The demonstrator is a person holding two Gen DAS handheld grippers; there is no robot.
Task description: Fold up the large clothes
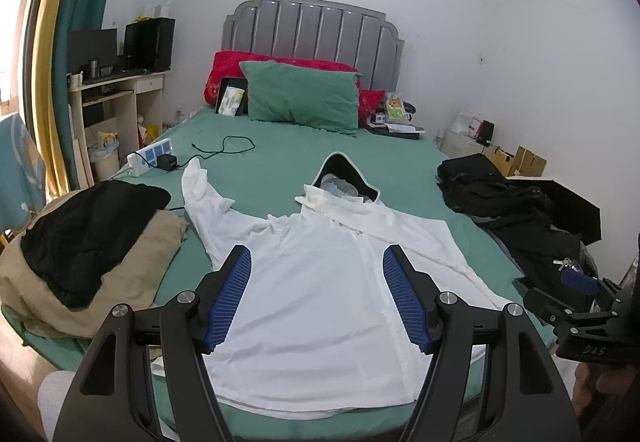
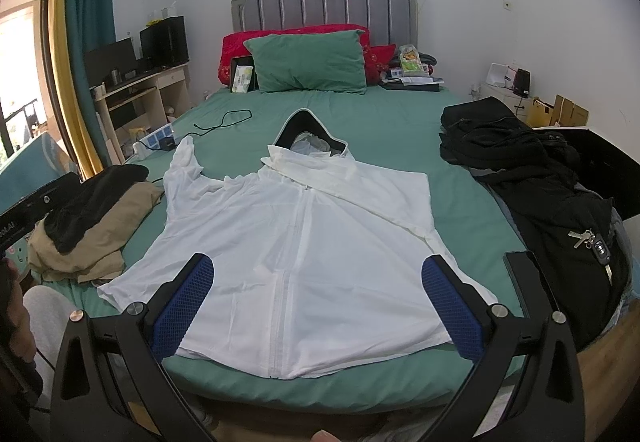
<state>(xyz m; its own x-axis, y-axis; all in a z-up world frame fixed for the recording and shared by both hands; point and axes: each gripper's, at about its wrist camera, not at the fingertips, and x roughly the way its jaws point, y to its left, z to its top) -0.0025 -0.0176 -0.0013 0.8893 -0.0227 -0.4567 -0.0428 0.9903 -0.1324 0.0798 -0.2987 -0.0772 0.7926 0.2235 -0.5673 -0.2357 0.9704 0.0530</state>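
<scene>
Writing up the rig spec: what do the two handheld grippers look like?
Both alike: left gripper and right gripper have black angular plastic finger arms with cut-out slots, silver round pivot bolts, and blue ribbed rubber pads. No cables visible. Person wears light grey trousers.

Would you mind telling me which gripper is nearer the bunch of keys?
Right. The right gripper hovers just beside the keys; the left gripper sits farther over, toward the tan-and-black pile.

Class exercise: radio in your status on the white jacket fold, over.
Left gripper open, right gripper open, both empty. White hooded jacket flat on the bed, right sleeve folded across, left sleeve out. Nothing on it.
</scene>
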